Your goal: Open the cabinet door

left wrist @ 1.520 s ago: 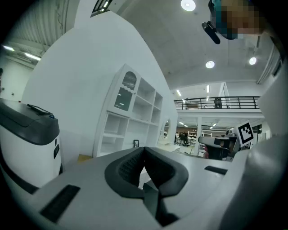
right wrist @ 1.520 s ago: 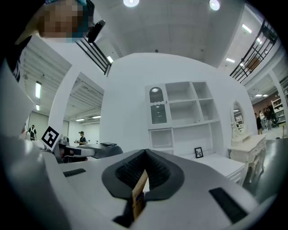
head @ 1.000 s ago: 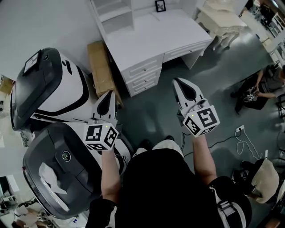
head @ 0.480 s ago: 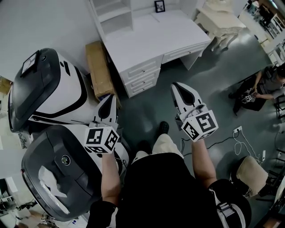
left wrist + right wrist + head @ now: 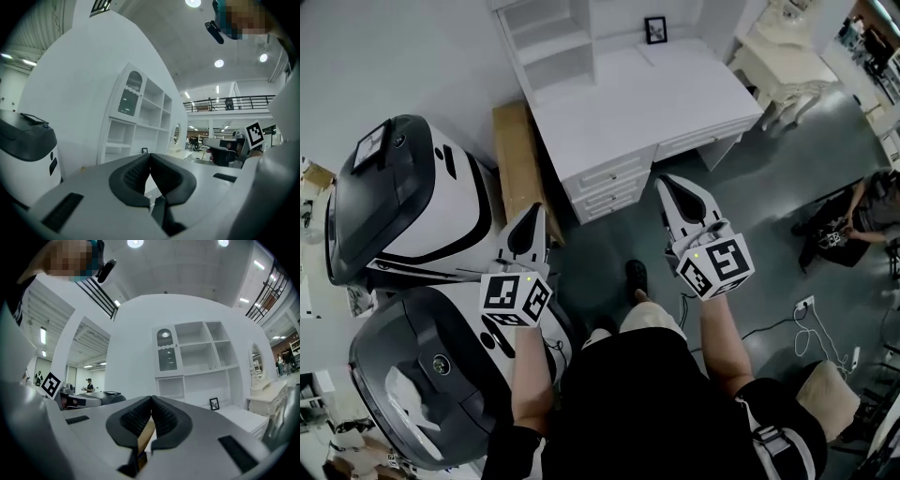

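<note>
**White hutch — cabinet door closed**

Left gripper and right gripper both clenched, jaws tip to tip on nothing. The cabinet door — glazed, arch-topped — sits in the hutch's upper left bay, well apart from both.

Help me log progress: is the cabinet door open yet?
No; the right gripper view shows the cabinet door shut, flush with the white shelf unit.
</note>
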Demonstrator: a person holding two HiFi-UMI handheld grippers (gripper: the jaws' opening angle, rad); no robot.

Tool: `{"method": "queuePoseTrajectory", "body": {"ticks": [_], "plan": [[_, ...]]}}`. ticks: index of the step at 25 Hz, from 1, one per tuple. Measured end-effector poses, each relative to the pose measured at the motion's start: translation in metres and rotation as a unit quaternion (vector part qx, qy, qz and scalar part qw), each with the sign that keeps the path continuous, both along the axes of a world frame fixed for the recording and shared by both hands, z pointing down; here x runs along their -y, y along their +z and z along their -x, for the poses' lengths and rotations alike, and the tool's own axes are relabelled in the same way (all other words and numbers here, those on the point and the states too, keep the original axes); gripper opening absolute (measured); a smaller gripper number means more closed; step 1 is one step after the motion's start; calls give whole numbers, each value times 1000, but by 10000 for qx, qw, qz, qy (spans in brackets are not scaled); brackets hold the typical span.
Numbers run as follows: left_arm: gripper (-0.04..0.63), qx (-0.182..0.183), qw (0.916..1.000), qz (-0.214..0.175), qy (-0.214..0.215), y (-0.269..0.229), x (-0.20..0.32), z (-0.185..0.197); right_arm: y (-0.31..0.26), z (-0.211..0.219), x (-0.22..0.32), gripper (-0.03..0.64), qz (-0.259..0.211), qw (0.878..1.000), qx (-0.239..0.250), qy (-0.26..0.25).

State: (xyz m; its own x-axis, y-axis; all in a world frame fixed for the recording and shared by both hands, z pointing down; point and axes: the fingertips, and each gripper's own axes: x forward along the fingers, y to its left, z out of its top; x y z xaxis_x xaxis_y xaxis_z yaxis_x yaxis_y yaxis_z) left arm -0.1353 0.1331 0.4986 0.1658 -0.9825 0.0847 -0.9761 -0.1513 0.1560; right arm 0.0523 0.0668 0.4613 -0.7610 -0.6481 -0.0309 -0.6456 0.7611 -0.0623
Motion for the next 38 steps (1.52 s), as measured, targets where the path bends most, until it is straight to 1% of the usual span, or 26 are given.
{"method": "queuePoseTrajectory", "body": {"ticks": [4,8,11,16,23,31,35,38], "plan": [[21,26,9999,-93,-140,-19,43,-1,-17,11,45,18,-49,9997,53,-228],[21,-40,9997,-203,-94,-37,81,-10,-33,20,85,18,-110,9986,53,-516],[23,13,9997,-232,-116,-48,108,-17,-44,27,113,18,-193,9972,31,-724],[21,148,9991,-299,-272,-59,152,-28,-58,32,150,18,-374,9941,91,-1012],[21,148,9968,-522,-584,-77,195,-31,-77,38,191,18,-591,9890,116,-1353],[23,340,9943,-703,-727,-112,238,-17,-107,57,237,18,-657,9868,242,-1460],[23,459,9931,-866,-640,-131,263,-3,-122,69,256,18,-811,9868,281,-1376],[23,514,9924,-1020,-462,-148,288,8,-138,77,273,18,-940,9877,289,-1212]]}}
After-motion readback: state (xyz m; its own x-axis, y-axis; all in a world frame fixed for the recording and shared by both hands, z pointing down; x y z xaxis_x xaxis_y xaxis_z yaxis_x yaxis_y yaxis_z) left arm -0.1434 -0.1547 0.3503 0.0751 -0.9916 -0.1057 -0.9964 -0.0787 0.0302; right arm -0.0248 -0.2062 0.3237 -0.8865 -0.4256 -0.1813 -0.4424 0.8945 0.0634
